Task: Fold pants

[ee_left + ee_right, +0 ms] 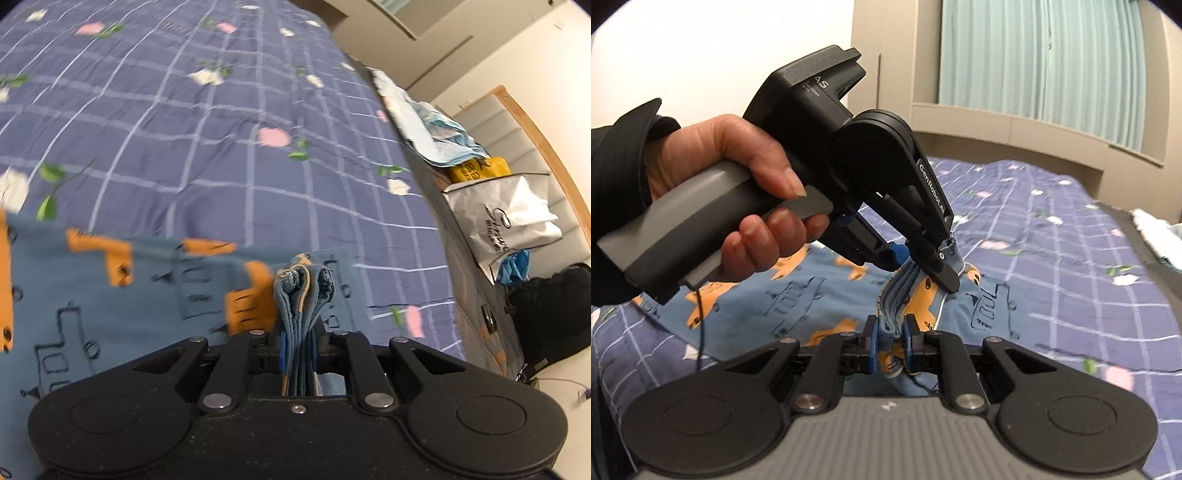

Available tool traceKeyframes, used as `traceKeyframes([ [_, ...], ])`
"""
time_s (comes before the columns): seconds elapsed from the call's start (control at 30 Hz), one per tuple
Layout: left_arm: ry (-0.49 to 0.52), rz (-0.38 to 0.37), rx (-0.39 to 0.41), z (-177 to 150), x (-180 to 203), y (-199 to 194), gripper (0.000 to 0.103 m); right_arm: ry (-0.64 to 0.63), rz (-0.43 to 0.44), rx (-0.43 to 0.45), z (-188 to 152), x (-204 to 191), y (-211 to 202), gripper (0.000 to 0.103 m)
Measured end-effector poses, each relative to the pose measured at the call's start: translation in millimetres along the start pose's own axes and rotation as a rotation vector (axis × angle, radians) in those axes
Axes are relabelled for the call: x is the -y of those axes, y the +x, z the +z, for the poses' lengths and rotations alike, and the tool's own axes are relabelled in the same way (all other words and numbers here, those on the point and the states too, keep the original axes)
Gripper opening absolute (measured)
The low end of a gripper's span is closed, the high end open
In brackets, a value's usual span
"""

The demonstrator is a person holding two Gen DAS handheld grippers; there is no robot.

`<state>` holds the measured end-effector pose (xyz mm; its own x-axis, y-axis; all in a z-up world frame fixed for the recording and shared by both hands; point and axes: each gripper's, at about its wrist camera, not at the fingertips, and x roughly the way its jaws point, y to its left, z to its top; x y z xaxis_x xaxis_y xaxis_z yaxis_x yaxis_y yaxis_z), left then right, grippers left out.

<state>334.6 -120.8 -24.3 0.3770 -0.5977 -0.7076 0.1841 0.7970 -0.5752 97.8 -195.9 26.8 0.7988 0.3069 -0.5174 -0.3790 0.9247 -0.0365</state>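
Blue pants [110, 302] with orange and line-drawn prints lie on a purple checked bed sheet [184, 129]. My left gripper [299, 332] is shut on a bunch of several stacked fabric layers, which stick up between its fingers. In the right wrist view the pants [798, 295] spread to the left, and my right gripper [890, 347] is shut on the same bunched edge, close in front of the camera. A hand [738, 177] holds the left gripper [931, 262], which clamps the bunch just beyond my right one. The fabric strip runs between the two grips.
Off the bed's right side stand a white shopping bag [509, 221], a yellow bag [476, 170] and a black bundle [554, 306]. A pale blue cloth pile [424, 129] lies on the bed's edge. A curtained cabinet [1052, 55] stands behind the bed.
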Motion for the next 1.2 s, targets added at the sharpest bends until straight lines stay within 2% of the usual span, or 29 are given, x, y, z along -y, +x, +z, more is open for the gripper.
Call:
traceKeyframes([
  [0.3,-0.035,0.007,0.003,-11,-24,21,0.014,0.069,0.036,-0.047,-12,4,23,0.015],
  [0.8,-0.032,-0.007,0.017,-8,-16,15,0.013,0.125,0.055,-0.030,-13,15,18,0.016],
  [1.03,-0.029,-0.028,0.037,-5,-15,-2,0.011,0.211,0.115,-0.006,-7,23,11,0.016],
  [1.2,-0.040,-0.044,0.057,-2,-27,-27,0.011,0.218,0.161,0.013,2,14,8,0.016],
])
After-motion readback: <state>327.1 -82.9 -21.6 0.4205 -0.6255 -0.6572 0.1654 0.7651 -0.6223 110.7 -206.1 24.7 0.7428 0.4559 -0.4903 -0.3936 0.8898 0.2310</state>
